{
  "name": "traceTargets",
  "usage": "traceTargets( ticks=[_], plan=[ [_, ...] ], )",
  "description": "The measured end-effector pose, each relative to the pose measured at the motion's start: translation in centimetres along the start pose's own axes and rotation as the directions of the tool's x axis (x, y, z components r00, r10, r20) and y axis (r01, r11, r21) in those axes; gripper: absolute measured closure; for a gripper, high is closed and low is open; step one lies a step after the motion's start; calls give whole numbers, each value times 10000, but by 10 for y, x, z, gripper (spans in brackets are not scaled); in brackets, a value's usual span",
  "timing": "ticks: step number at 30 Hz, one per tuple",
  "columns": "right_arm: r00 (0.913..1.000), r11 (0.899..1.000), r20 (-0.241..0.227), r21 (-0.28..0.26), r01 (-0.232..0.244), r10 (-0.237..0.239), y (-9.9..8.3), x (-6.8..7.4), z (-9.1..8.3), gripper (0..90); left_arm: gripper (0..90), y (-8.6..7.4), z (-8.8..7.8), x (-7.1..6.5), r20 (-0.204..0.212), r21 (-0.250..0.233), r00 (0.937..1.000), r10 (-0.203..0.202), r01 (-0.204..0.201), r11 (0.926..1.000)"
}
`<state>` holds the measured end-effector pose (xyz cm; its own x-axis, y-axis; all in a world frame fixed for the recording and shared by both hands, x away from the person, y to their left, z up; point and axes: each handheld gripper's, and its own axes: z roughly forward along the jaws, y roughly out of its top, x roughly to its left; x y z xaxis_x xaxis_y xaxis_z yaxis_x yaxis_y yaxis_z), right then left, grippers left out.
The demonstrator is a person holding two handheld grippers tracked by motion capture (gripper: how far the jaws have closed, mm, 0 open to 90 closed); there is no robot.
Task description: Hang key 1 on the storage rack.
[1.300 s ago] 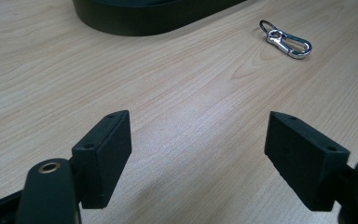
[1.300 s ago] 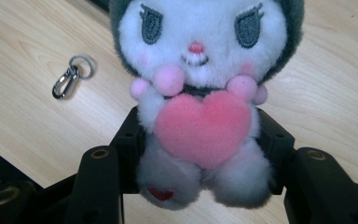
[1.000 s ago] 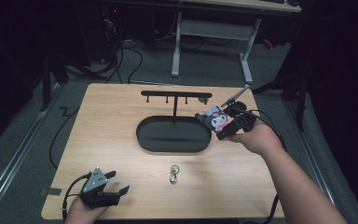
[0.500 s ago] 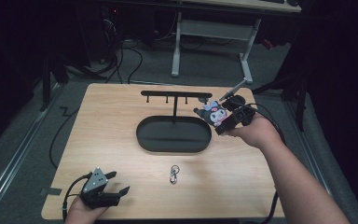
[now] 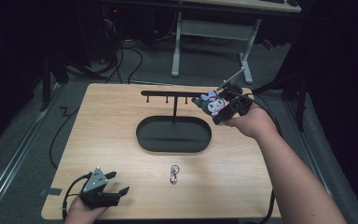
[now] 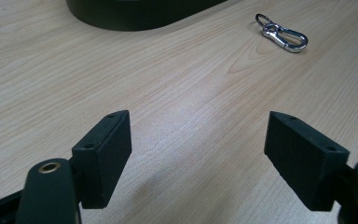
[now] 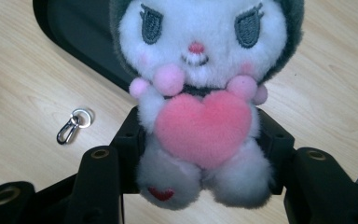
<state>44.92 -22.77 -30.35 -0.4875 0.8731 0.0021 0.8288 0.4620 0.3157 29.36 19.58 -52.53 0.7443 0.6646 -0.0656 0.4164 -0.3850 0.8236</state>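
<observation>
Right gripper clamps fluffy plush toy; left gripper spread wide over woodgrain table.

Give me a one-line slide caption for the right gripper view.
Right tool shut on a plush toy holding a pink heart, above the wooden table, with a metal clip lying nearby.

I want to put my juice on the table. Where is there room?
Bare wood lies left of the black stand, and on the right between the clip and the table edge. Crowded: the stand's middle, and where the right gripper holds the plush.
</observation>
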Motion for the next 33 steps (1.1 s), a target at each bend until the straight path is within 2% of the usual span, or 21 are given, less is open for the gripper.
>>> traceTargets(
  ticks=[8, 15, 24, 27, 33],
  plan=[
    [9994, 9996, 266, -168, -210, 215, 4, -5, 0, 485, 236, 0, 0, 0, 7, -4, 10000, 9, -9, 10000],
    [9982, 9982, 427, -444, -402, 421, -4, -14, 4, 485, 237, 0, 2, -1, 37, 102, 10000, 62, -62, 9999],
    [9983, 9988, 297, -94, -489, 492, -27, -21, 23, 484, 237, -1, 4, -3, 97, 230, 9999, 138, -140, 9996],
    [9984, 9988, 286, 33, -498, 497, -33, -21, 36, 483, 237, -1, 5, -4, 116, 316, 9998, 173, -176, 9993],
    [9989, 9991, 206, 82, -425, 423, -35, -20, 54, 482, 238, -1, 6, -4, 143, 365, 9998, 164, -169, 9992]
  ],
)
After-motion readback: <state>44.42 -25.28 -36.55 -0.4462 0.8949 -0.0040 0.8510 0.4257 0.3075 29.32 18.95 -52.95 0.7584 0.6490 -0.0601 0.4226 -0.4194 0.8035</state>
